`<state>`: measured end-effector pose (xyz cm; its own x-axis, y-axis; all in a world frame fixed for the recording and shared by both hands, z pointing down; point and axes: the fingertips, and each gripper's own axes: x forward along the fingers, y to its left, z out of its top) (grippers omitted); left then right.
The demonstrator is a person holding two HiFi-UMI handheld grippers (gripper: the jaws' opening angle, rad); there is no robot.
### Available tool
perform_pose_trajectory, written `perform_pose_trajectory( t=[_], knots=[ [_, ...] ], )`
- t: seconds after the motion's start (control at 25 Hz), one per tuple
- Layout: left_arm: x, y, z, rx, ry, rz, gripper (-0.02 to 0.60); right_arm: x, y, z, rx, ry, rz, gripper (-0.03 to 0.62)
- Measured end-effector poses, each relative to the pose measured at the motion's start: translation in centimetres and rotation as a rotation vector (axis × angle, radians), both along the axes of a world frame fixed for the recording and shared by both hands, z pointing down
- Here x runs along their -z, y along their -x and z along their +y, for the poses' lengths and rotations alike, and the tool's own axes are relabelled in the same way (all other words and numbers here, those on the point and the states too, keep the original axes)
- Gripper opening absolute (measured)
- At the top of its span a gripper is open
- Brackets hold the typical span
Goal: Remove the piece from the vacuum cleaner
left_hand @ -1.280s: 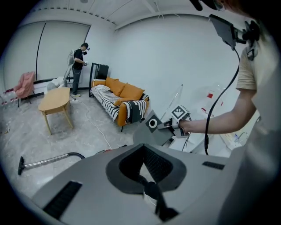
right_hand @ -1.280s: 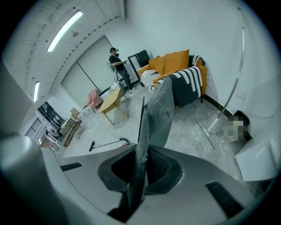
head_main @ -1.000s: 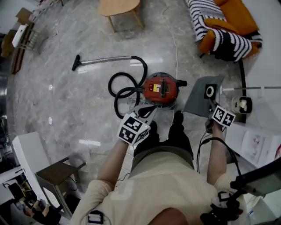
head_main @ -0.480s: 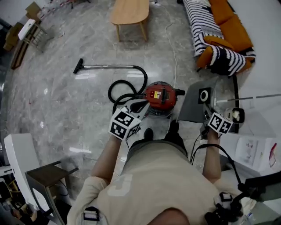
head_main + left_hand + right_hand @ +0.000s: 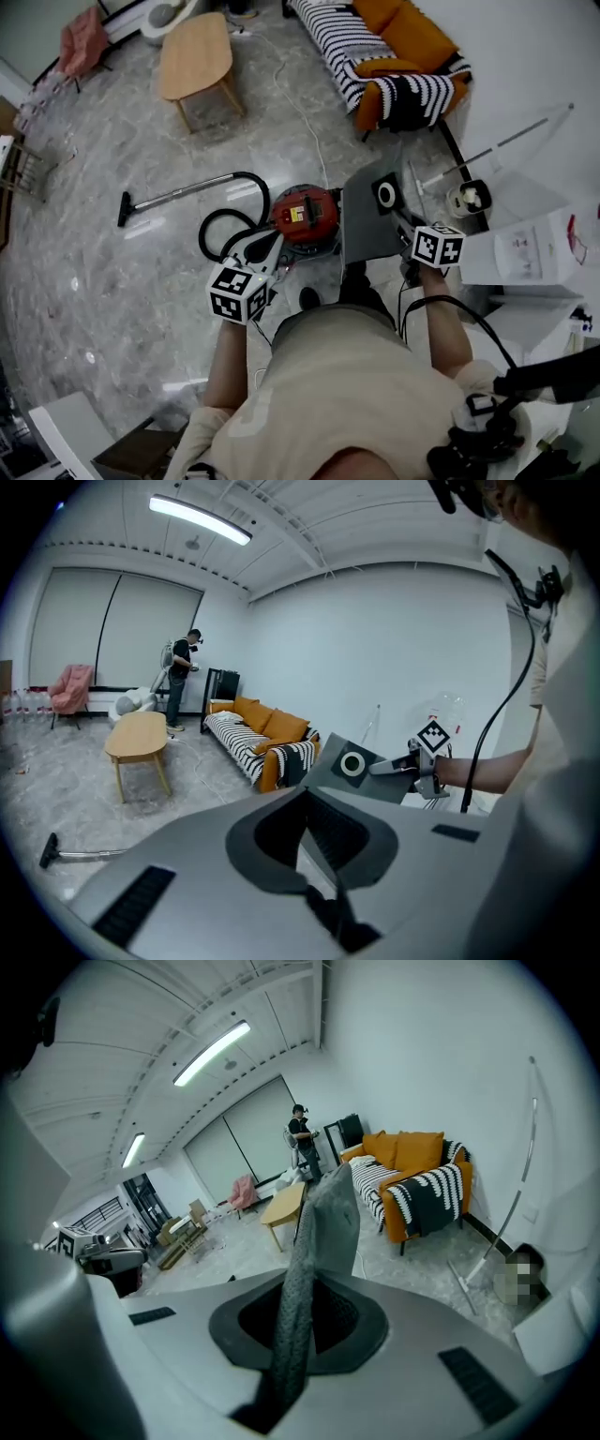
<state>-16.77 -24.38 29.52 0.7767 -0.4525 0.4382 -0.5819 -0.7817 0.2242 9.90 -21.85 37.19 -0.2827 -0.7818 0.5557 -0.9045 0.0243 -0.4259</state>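
Note:
The red vacuum cleaner [image 5: 302,216] stands on the marble floor, its black hose [image 5: 223,230] coiled to its left and the wand [image 5: 178,197] lying beyond. My right gripper [image 5: 405,225] is shut on a flat grey piece [image 5: 370,230] with a white ring, held up just right of the cleaner. That piece [image 5: 333,1208] shows edge-on between the jaws of the right gripper [image 5: 298,1312]. From the left gripper view the piece [image 5: 349,764] hangs ahead to the right. My left gripper [image 5: 265,247] hovers by the hose and cleaner; its jaws [image 5: 317,850] look shut with nothing in them.
An oval wooden table [image 5: 192,56] and a striped sofa with orange cushions [image 5: 375,47] stand farther off. A white cord [image 5: 302,112] runs across the floor to the cleaner. White boxes [image 5: 525,253] sit at the right. A person [image 5: 180,679] stands far back.
Both grippers have risen. The grey piece has come up with the right gripper. The head view has swung, so table and sofa now show more fully.

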Motion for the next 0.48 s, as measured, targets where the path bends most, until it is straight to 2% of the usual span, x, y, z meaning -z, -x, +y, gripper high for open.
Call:
perform_pose_trajectory(
  t=[0.2, 0.36, 0.48],
  knots=[
    [-0.6, -3.2, 0.7, -0.104, 0.022, 0.008, 0.005, 0.5, -1.8, 3.0, -0.075, 0.005, 0.003, 0.021],
    [-1.0, -4.3, 3.4, -0.107, 0.048, 0.007, 0.005, -1.0, -2.8, 6.3, -0.076, 0.056, 0.000, 0.020],
    [-0.1, -4.8, 3.1, -0.119, 0.008, -0.013, 0.005, -0.8, -3.7, 6.3, -0.095, 0.028, -0.006, 0.021]
  ],
)
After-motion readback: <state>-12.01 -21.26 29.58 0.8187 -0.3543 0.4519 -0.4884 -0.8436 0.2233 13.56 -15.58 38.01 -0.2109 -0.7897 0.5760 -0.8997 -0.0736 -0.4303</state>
